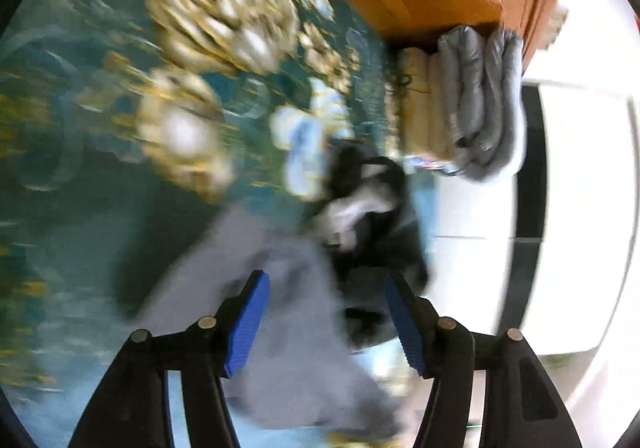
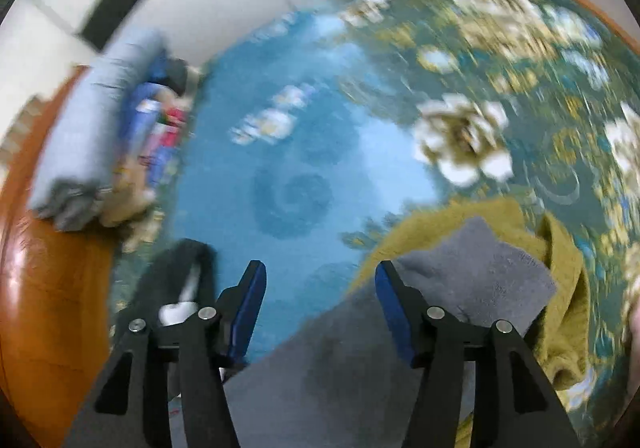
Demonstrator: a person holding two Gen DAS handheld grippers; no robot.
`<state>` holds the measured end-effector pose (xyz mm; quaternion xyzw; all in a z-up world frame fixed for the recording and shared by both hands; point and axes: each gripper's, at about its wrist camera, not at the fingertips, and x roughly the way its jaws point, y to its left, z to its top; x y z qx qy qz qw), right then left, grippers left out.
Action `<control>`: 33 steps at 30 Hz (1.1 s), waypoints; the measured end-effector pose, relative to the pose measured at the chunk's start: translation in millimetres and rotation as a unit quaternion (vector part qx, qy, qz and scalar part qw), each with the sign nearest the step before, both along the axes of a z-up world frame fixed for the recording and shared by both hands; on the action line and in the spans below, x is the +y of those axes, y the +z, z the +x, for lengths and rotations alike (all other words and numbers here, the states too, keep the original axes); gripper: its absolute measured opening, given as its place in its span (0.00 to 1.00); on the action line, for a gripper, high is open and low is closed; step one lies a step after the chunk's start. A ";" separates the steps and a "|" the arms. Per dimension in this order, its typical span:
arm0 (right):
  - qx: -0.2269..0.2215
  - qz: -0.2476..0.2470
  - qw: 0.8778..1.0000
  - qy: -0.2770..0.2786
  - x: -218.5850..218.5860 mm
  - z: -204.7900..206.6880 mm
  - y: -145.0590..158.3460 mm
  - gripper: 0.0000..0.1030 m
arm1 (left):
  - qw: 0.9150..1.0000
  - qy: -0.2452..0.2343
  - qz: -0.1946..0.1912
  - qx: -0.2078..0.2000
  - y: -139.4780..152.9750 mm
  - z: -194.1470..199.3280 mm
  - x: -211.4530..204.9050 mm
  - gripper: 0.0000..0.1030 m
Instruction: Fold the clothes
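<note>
Here, left tool (image 1: 326, 282) open over grey garment (image 1: 296, 348), right tool (image 2: 320, 272) open, floral bedspread (image 2: 288, 152)

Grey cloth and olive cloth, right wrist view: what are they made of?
Grey cloth: looks like soft fleece or terry, matte, with a fuzzy nap on its surface. Olive cloth: seems a thicker knit or pile fabric, matte, with coarse nubby texture along its edge. Motion blur leaves the exact weave open.

Grey garment (image 2: 344, 360) lies rumpled beside an olive one (image 2: 560, 288).
</note>
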<state>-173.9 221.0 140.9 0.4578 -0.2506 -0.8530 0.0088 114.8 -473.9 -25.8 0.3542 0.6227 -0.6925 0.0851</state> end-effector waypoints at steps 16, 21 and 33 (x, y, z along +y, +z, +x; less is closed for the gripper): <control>0.005 -0.029 0.996 0.081 -14.0 112.1 -20.6 0.58 | 0.994 0.078 0.070 0.034 -100.5 40.6 36.7 0.61; -0.021 -0.039 0.997 0.065 -6.0 121.5 -39.1 0.58 | 0.994 0.089 0.050 0.027 -100.4 32.0 38.6 0.45; -0.021 -0.045 0.996 0.081 -17.6 134.8 -35.8 0.58 | 0.994 0.083 -0.057 0.032 -2.3 31.0 19.0 0.17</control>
